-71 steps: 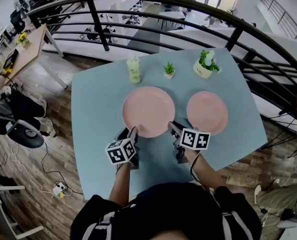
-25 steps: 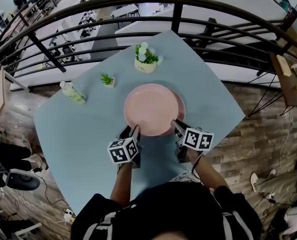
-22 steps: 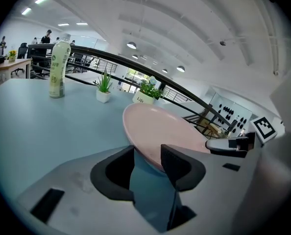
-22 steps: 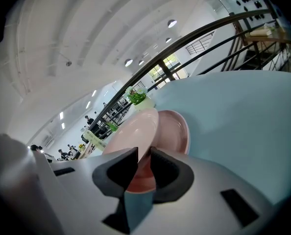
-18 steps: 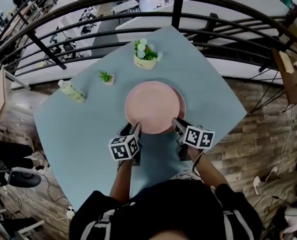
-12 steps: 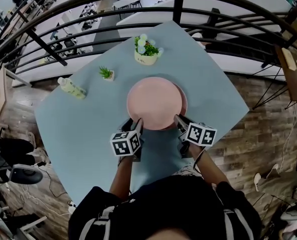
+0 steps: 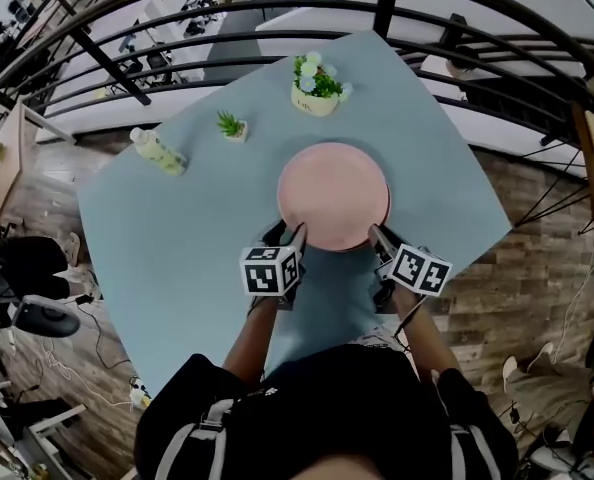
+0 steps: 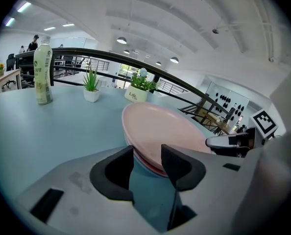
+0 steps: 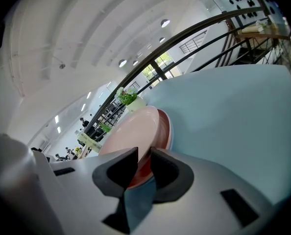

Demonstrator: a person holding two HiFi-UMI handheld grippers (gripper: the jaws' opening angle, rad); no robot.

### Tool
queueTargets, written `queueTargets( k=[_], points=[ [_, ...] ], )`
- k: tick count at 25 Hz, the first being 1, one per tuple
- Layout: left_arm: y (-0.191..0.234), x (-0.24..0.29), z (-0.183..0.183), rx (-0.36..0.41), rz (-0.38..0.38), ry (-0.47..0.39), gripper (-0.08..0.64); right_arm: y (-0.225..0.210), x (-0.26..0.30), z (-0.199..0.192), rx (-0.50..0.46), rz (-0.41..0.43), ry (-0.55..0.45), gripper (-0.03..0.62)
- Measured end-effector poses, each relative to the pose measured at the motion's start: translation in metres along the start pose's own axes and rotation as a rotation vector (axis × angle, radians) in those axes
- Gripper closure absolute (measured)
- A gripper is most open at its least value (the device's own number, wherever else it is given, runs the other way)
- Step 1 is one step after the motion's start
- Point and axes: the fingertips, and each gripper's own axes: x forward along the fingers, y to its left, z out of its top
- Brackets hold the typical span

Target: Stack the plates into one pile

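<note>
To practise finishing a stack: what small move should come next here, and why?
Probably lower the right gripper slightly, then open it. Its jaws pinch the rim of the top plate, which looks tilted above the lower plate rather than seated flat.

Upper pink plate (image 7: 332, 193) rests slightly offset on lower pink plate (image 9: 166, 125)

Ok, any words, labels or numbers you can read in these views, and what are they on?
"Life": on the white flower pot, left gripper view; anything after it is too small to read.
Bottle label: too blurred to read.
Marker cubes: black-and-white square patterns only, no words.
Plates: no print.
</note>
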Motion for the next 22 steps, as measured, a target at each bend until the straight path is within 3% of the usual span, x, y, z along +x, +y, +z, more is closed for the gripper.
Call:
queueTargets(
  k=[11,15,22],
  points=[
    [-0.003,0.005,-0.008,0.029,0.002,0.032,0.390,-0.008,-0.007,-0.008,-0.008,-0.023,0.012,0.502],
    [-0.001,0.002,-0.003,0.088,0.026,0.012,0.379,-0.005,-0.007,-0.008,-0.019,-0.020,0.006,0.497],
    [0.001,-0.014,0.006,0.088,0.032,-0.062,0.379,-0.005,-0.018,0.010,-0.042,-0.058,-0.083,0.495]
  ],
)
